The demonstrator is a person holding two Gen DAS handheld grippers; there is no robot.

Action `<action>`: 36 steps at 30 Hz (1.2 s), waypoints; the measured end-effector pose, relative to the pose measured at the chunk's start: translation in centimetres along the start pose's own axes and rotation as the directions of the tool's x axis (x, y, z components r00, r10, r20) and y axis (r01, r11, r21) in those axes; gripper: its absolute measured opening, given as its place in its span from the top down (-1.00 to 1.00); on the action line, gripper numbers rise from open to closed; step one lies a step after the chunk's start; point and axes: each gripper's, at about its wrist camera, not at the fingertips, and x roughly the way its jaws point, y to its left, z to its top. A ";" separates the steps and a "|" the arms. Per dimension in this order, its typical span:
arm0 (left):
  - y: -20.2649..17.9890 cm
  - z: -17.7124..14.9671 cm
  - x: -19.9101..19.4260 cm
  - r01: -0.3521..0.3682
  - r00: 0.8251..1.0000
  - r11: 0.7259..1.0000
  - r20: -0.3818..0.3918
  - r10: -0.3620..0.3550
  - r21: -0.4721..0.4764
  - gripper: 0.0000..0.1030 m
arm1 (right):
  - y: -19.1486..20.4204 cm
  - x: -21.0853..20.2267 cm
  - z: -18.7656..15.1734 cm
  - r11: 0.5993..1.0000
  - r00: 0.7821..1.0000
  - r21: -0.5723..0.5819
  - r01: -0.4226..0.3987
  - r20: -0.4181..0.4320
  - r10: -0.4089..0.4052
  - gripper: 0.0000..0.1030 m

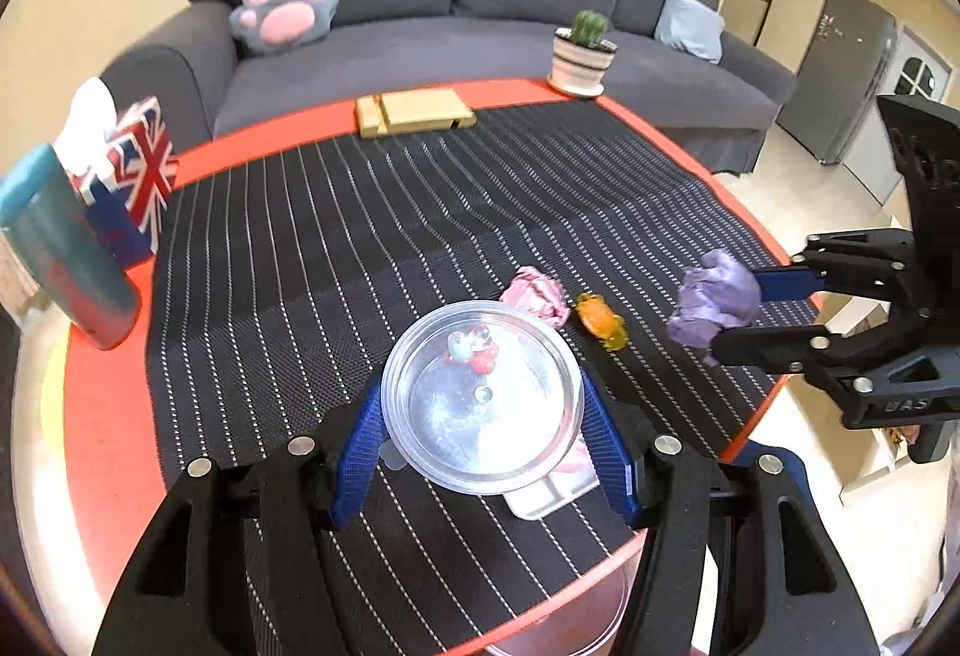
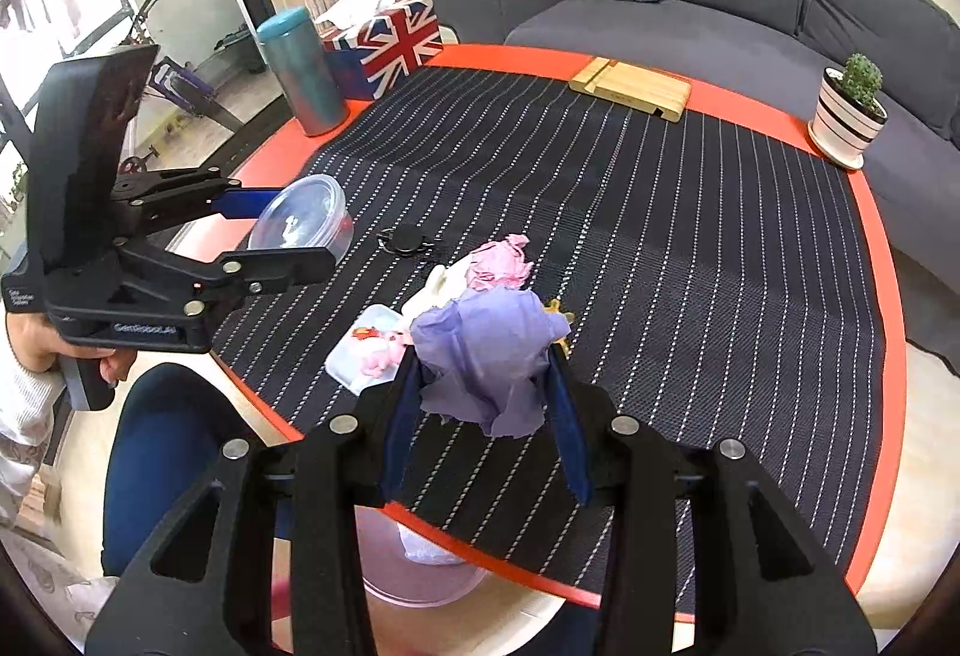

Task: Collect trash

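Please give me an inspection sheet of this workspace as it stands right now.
Surface: round red table under a dark striped mat.
Job's things: purple paper wad and clear round container lifted; pink paper wad, orange wrapper, small flat tray on the mat; bin below the edge.
Clutter: tissue box, teal tumbler, wooden stand, potted cactus, black keyring.
Grippers: left gripper holds the container; right gripper clamps the purple wad.
Cables: nothing seen.
Surroundings: grey sofa, paw cushion.

Left tongs (image 2: 282, 230): black linkage arms, silver pivot screws, blue pads, white lettering on body; right tongs (image 2: 486, 404) same build; white sleeve (image 2: 18, 416); dark blue trousers (image 2: 156, 452).
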 end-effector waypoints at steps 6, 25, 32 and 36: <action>-1.2 -1.0 -2.7 -0.012 0.998 0.999 0.060 0.010 0.036 -0.16 | 1.2 -1.6 -1.1 1.000 0.999 -0.010 -0.005 0.034 0.006 0.20; -3.0 -5.9 -7.1 0.012 0.995 0.999 0.096 -0.015 0.029 -0.16 | 5.2 -5.6 -7.5 0.999 0.996 -0.016 -0.043 0.079 0.044 0.20; -4.1 -7.7 -7.4 0.039 0.996 0.999 0.073 -0.041 0.023 -0.16 | 6.2 -6.0 -9.3 0.998 0.997 -0.022 -0.055 0.060 0.056 0.20; -4.5 -8.9 -7.6 0.049 0.997 0.999 0.057 -0.050 0.022 -0.16 | 6.9 -5.8 -10.5 0.998 0.997 -0.030 -0.063 0.035 0.064 0.20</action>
